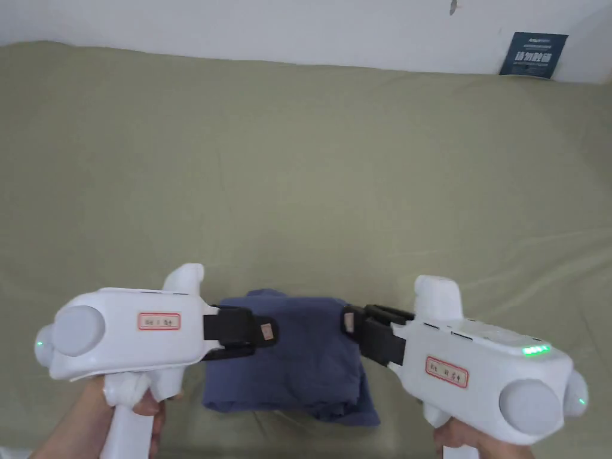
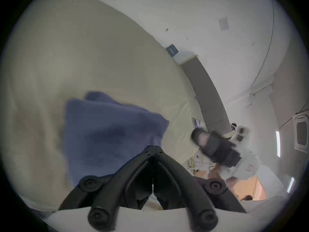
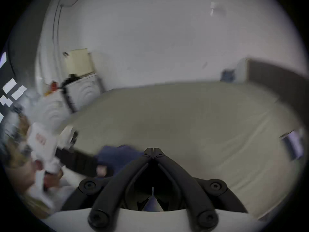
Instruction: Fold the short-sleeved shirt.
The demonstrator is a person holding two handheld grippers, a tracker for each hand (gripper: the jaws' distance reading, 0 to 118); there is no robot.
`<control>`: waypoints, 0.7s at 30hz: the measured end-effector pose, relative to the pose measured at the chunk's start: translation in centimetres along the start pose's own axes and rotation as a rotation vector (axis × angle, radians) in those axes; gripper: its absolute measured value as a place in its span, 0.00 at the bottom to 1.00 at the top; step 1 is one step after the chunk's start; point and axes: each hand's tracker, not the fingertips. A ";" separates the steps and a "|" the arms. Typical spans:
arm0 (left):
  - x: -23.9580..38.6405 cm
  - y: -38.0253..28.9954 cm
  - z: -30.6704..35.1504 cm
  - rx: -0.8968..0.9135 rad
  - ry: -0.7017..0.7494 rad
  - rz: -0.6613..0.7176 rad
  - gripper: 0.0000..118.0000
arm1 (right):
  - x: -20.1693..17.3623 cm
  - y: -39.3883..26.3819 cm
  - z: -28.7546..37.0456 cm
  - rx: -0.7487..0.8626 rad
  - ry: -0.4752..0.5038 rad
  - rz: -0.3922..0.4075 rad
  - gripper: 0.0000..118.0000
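The short-sleeved shirt (image 1: 299,364) is dark blue and lies folded into a small, thick rectangle on the olive sheet (image 1: 299,179), near its front edge. My left gripper (image 1: 269,331) hovers over the shirt's left part, pointing right. Opposite it, my right gripper (image 1: 348,320) hovers over the upper right corner, pointing left. In the left gripper view the jaws of the left gripper (image 2: 153,147) meet with nothing between them, above the shirt (image 2: 108,131). The right gripper (image 3: 153,150) is likewise shut and empty, with the shirt (image 3: 120,153) just beyond its tip.
The sheet stretches wide to the back and to both sides of the shirt. A blue sign (image 1: 533,55) leans on the white wall at the back right. A dark headboard (image 2: 207,93) borders one end of the bed. A hand holds each gripper's handle.
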 end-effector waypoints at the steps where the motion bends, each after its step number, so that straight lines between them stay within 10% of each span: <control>1: -0.6 0.3 0.9 0.007 0.029 -0.002 0.00 | 0.7 -0.1 -1.5 -0.055 0.054 -0.058 0.00; 11: -5.4 1.0 2.3 -0.054 0.126 0.006 0.00 | 10.6 -2.2 -10.1 -0.294 0.353 -0.591 0.00; 13: -6.2 1.2 1.9 -0.063 0.085 0.031 0.02 | 11.2 -2.1 -10.0 -0.299 0.385 -0.594 0.00; 15: -7.6 1.8 1.3 -0.070 0.026 0.057 0.32 | 11.1 -2.0 -9.9 -0.312 0.384 -0.557 0.00; 16: -8.1 2.0 0.8 -0.090 -0.023 0.070 0.80 | 11.1 -2.0 -9.9 -0.315 0.384 -0.558 0.00; 17: -8.6 2.1 0.0 -0.134 -0.072 0.091 1.00 | 11.3 -1.9 -10.0 -0.319 0.387 -0.563 0.00; 21: -9.1 2.0 -2.9 -0.166 -0.129 0.162 0.95 | 11.6 -2.1 -10.3 -0.325 0.405 -0.580 0.00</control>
